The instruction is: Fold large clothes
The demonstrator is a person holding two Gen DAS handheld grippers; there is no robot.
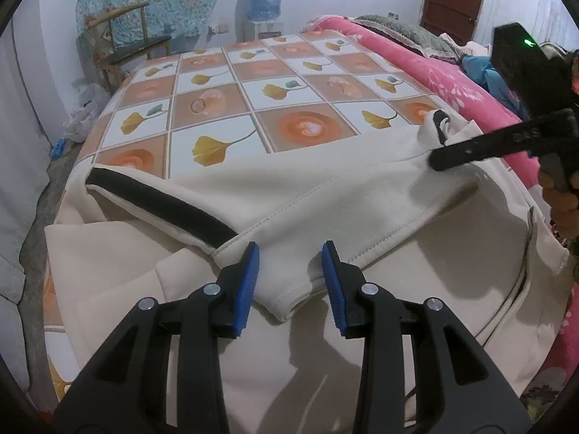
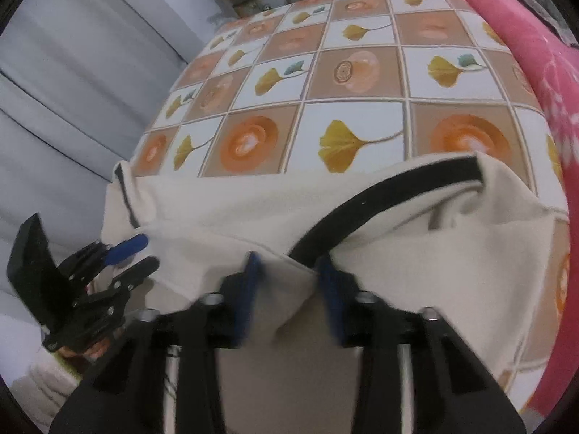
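Observation:
A large cream garment (image 1: pixel 325 199) with black trim (image 1: pixel 163 206) lies across the near end of the patterned table, with a sleeve folded over its body. My left gripper (image 1: pixel 291 253) is open, its blue pads on either side of the sleeve's cuff end (image 1: pixel 289 300). The right gripper appears at the right of the left wrist view (image 1: pixel 439 161), over the garment's far corner. In the right wrist view the right gripper (image 2: pixel 287 264) is open above the cream cloth (image 2: pixel 235 209), near the black band (image 2: pixel 380 195). The left gripper (image 2: pixel 144 253) shows open at the left.
The table wears an orange and white tiled cloth with leaf prints (image 1: pixel 253 101). A pink flowered blanket (image 1: pixel 452 86) lies along the right. A wooden chair (image 1: pixel 134 47) and a water dispenser (image 1: pixel 266 3) stand behind. Grey curtains (image 2: pixel 72 83) hang at the left.

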